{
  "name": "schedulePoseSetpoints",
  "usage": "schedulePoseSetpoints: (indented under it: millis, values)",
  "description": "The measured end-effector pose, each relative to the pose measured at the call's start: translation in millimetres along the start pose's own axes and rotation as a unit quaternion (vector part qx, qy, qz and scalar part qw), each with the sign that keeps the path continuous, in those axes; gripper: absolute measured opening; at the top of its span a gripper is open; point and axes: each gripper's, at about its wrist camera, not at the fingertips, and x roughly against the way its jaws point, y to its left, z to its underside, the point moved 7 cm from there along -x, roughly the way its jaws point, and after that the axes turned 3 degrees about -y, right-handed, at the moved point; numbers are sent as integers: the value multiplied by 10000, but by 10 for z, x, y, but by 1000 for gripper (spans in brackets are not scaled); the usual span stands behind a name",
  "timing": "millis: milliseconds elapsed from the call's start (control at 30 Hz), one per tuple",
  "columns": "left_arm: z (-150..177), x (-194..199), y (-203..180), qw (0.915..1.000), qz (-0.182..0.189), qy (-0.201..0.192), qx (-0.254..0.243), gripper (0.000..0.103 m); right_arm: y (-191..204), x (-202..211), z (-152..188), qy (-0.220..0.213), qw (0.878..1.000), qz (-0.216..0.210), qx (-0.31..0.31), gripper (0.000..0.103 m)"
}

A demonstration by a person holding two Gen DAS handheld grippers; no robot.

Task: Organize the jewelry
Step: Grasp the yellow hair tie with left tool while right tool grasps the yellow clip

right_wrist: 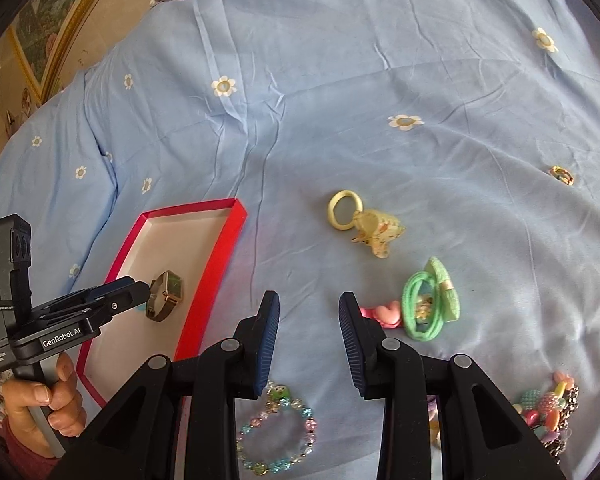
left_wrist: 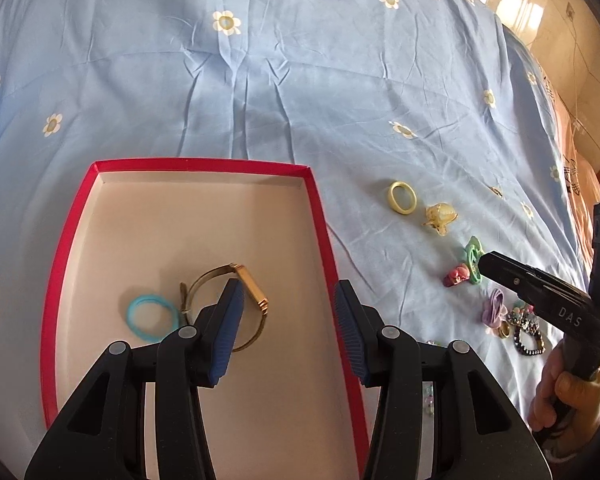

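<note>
1. Blue-padded and black-framed, the right hand-held gripper (right_wrist: pixel 308 340) has its jaws parted with nothing between them, only bare blue flowered bedsheet (right_wrist: pixel 340 80) showing in the gap.
2. Just beyond its right pad lies the pink heart-shaped hair clip (right_wrist: pixel 384 314), touching the coiled green elastic hair tie with its padded green bow (right_wrist: pixel 430 304). Both sit slightly right of the line the jaws point along, so a small swing that way looks needed.
3. The green hair tie's long axis runs roughly toward and away from this hand-held gripper, so I judge a pinch across its narrow width to be the easier hold.
4. Farther out from the green hair tie are the pale yellow ring-shaped hair band (right_wrist: pixel 342 210) and the translucent yellow claw clip (right_wrist: pixel 376 232), touching each other.
5. Nearer than the green hair tie, under the jaws, lies the pastel beaded bracelet (right_wrist: pixel 276 436); a heap of mixed coloured beads and chains (right_wrist: pixel 548 412) sits at lower right.
6. The left hand-held gripper (left_wrist: pixel 288 332) hangs open and empty over the red-rimmed shallow cardboard box (left_wrist: pixel 320 240), well left of the green hair tie.
7. Inside that box rest a gold square-faced wristwatch (left_wrist: pixel 236 304) and a turquoise ring-shaped hair band (left_wrist: pixel 152 316).
8. The right hand is plainly the nearer one to the loose pieces.
</note>
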Motion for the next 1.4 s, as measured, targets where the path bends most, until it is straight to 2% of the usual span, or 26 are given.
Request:
schedulePoseSetpoints:
  millis: [200,400,767,833,933,1000,1067,1200,1400]
  values:
    - [-123,-79,-137,9999,103,-23,-42,45,-147,26,-73,-82,9999,111,-80,34]
    - [-233,-209,-184,9995,273,-12,152,45,-231,-45,-164,-154,9996,233,-86,34]
    - [-392,-508,-324,9993,321,153,69,45,-314,-440,-281,60,9995,224,-220,34]
    - [-421,-570,-348,9992,332,193,52,45,-319,-510,-281,119,9994,221,-231,49]
    - [-456,-658,-409,9991,336,254,-11,46,-367,-587,-296,128,9991,315,-234,52]
    - [-474,-724,-474,9989,330,312,-90,45,-428,-617,-307,127,9989,315,-311,49]
    - [-497,-792,-548,9986,339,360,-173,45,-483,-613,-321,88,9989,293,-352,35]
    - [-558,-960,-734,9977,378,460,-320,45,-543,-499,-353,-68,9990,306,-314,29]
    - [-596,-1271,-1027,9958,440,622,-506,45,-728,-313,-360,-223,9977,271,-586,29]
